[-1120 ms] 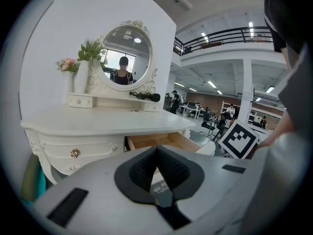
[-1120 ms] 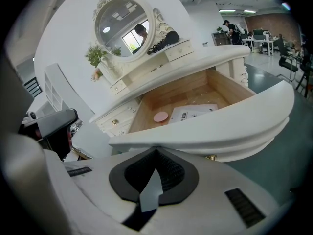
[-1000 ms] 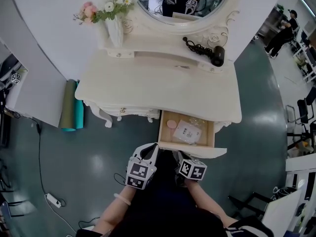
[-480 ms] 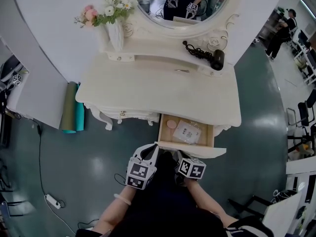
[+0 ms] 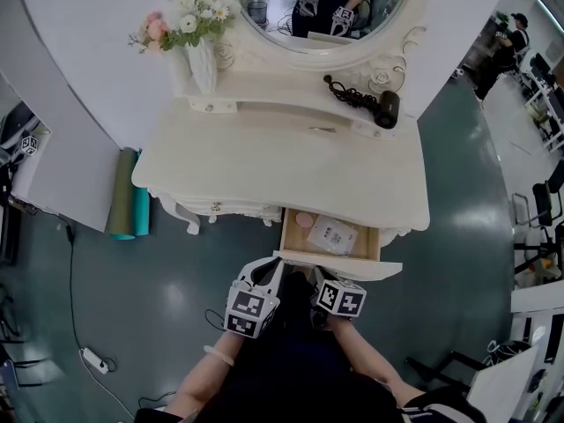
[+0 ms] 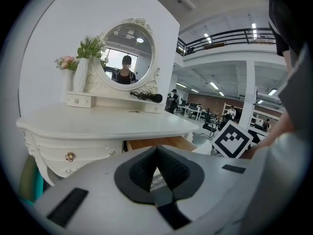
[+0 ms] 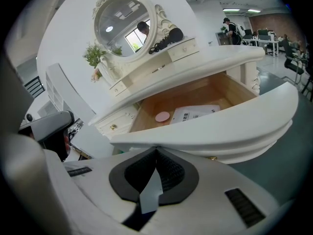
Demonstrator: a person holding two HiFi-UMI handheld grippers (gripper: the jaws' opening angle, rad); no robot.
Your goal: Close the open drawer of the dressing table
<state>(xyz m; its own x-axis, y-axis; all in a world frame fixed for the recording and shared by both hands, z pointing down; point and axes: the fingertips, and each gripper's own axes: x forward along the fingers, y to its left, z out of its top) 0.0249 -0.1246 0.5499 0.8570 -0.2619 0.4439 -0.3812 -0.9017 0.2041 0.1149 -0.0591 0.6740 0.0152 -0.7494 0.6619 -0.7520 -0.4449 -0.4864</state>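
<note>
Closing push in hand: drawer [image 5: 339,265] still partly open under the surface.
Head view: left claw [image 5: 271,270] and right claw [image 5: 319,278] sit at its front; next I push straight inward. Left gripper view: left claw [image 6: 156,150] pinched together, empty, drawer [image 6: 161,142] just ahead. Right gripper view: right claw [image 7: 155,151] likewise together, just below the drawer front [image 7: 220,131]; contact unclear.

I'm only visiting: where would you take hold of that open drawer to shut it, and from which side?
Its curved white front panel, near the small brass knob, from the person's side. The panel is broad and faces outward, and the drawer slides straight back under the tabletop, so a centred push probably beats a pinch.
</note>
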